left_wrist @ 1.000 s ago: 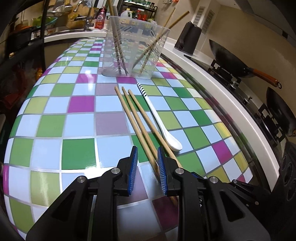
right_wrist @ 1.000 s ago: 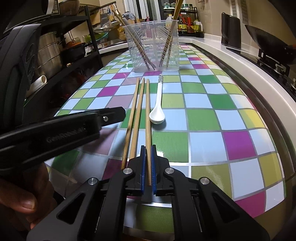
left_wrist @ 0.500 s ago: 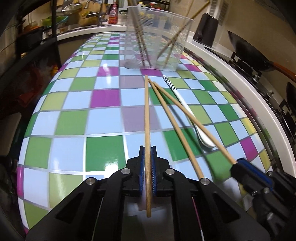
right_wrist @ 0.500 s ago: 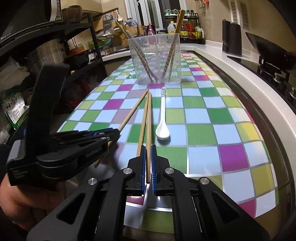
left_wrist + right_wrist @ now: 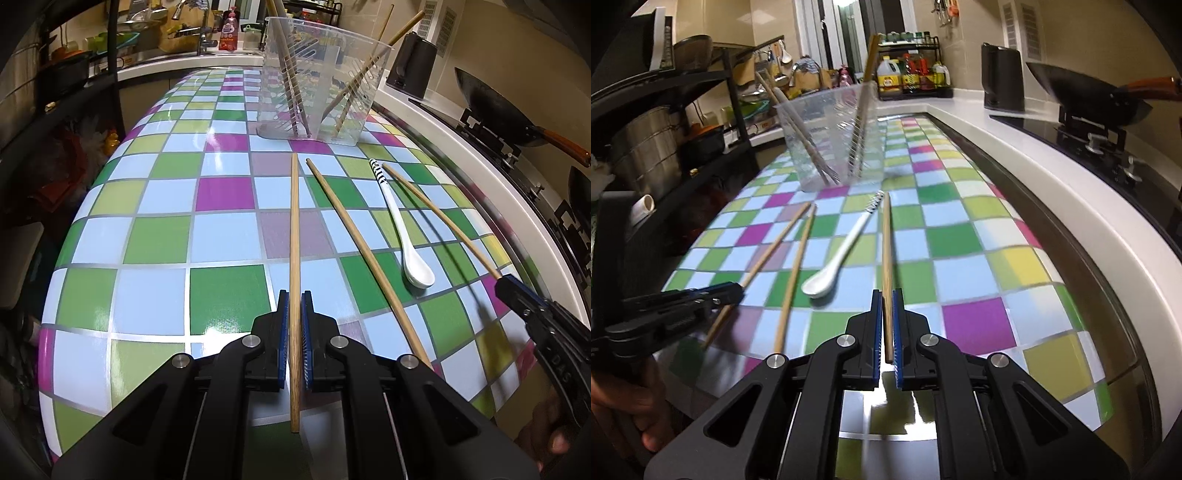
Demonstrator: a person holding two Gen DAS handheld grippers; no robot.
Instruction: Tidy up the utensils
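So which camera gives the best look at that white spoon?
The left wrist view: the white spoon lies sharp there, striped handle tip to bowl, between two chopsticks. The right wrist view shows the whole spoon too, but blurred and smaller.

The chopsticks (image 5: pixel 294 236) looked like matt, light wood, and the spoon (image 5: pixel 413 258) like smooth, glossy white ceramic with a striped handle. The holder (image 5: pixel 317 85) was clear ribbed plastic. The checkered tabletop (image 5: pixel 155 236) was glossy and reflective, while each gripper's (image 5: pixel 294 306) black plastic body carried ridged blue pads (image 5: pixel 875 321).
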